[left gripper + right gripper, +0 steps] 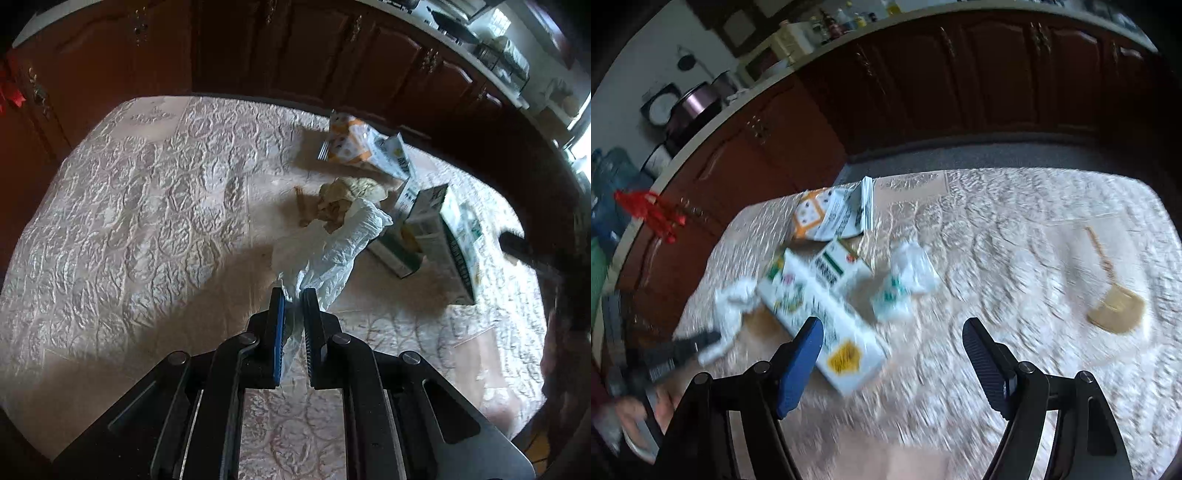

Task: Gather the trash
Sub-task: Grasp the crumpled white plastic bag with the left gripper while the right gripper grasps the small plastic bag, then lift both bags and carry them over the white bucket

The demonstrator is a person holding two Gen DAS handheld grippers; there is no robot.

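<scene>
Left gripper (293, 295) jaws are pinching the crumpled tissue (332, 251). Right gripper (892, 332) jaws are hanging open over the long carton (820, 317); I'd straddle its narrow sides squarely.

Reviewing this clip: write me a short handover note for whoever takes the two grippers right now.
Left gripper: shut on a crumpled white tissue, lifted off the table.
Right gripper: open, empty, over the long carton.
On the table: a second carton, an orange snack packet, a clear wrapper, a brown paper wad, a wooden spoon.
Done: tissue picked up. No bin in view.
Left: bin the tissue, then collect everything else.
</scene>
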